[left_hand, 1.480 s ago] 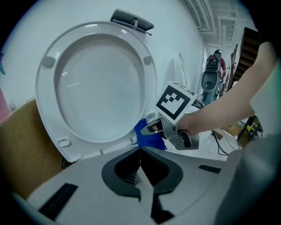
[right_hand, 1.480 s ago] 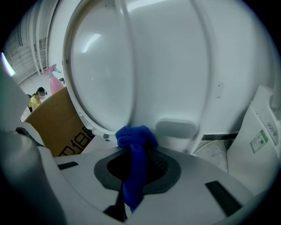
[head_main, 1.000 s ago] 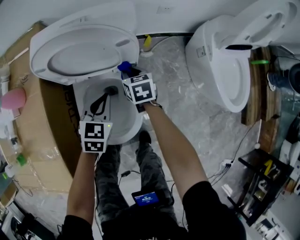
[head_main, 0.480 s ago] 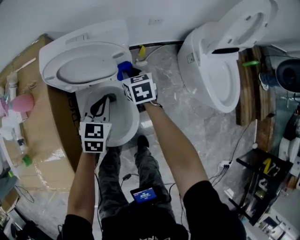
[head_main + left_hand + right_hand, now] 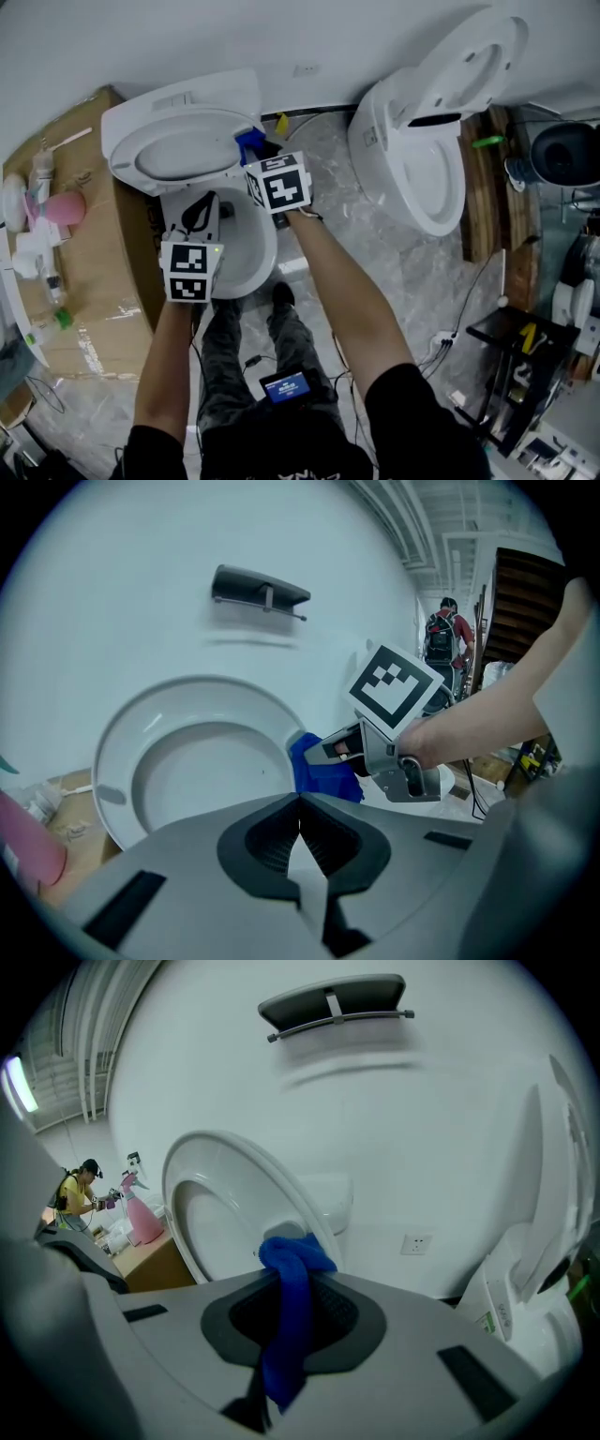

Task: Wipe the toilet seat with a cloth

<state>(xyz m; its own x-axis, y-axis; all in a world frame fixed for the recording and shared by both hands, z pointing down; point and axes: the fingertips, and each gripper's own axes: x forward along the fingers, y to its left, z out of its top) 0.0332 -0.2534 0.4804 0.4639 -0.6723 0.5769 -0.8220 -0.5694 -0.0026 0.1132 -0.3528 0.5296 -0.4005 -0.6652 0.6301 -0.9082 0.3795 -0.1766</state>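
One blue cloth [image 5: 289, 1327] hangs pinched between the clamped jaws of the right gripper [image 5: 262, 155]. Its bunched top sits just beside the rim of the raised toilet seat [image 5: 178, 150]; whether they touch cannot be told. The left gripper [image 5: 301, 836] is clenched on nothing, jaws together, above the bowl [image 5: 248, 248]. There are two grippers and two toilets. Only the head view shows the second toilet [image 5: 427, 159] at the right, lid up. Only the right gripper view shows a wall socket [image 5: 413, 1242].

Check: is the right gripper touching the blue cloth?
Touching. The right gripper view shows the blue cloth pinched between the shut jaws of the right gripper.
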